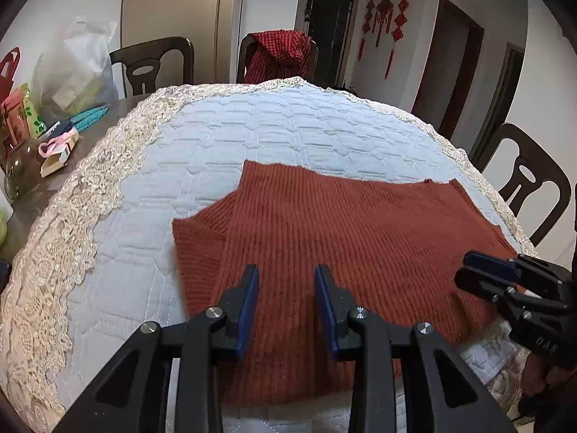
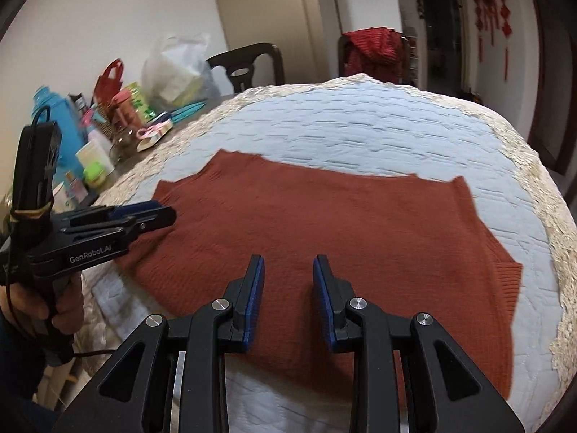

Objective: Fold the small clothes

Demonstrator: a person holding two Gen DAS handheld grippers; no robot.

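Observation:
A rust-red ribbed knit sweater (image 1: 342, 238) (image 2: 342, 223) lies spread flat on a pale blue quilted cover (image 1: 270, 126) (image 2: 360, 126). One sleeve sticks out at its left in the left wrist view, the other at the right in the right wrist view. My left gripper (image 1: 286, 278) hovers over the sweater's near left part, open, with nothing between its blue pads. It also shows side-on as the left gripper (image 2: 166, 211) over the left sleeve, held by a hand. My right gripper (image 2: 288, 265) stands open over the near middle of the sweater. It appears again as the right gripper (image 1: 465, 270) at the garment's right edge.
Cream lace edging (image 1: 72, 223) borders the quilt. Clutter sits at the table's left: a plastic bag (image 2: 176, 68), a blue bottle (image 2: 54, 115), a glass jar (image 1: 21, 169), teal scissors (image 1: 90, 115). Dark chairs (image 1: 151, 65) ring the table; a red checked garment (image 1: 281, 57) hangs on one.

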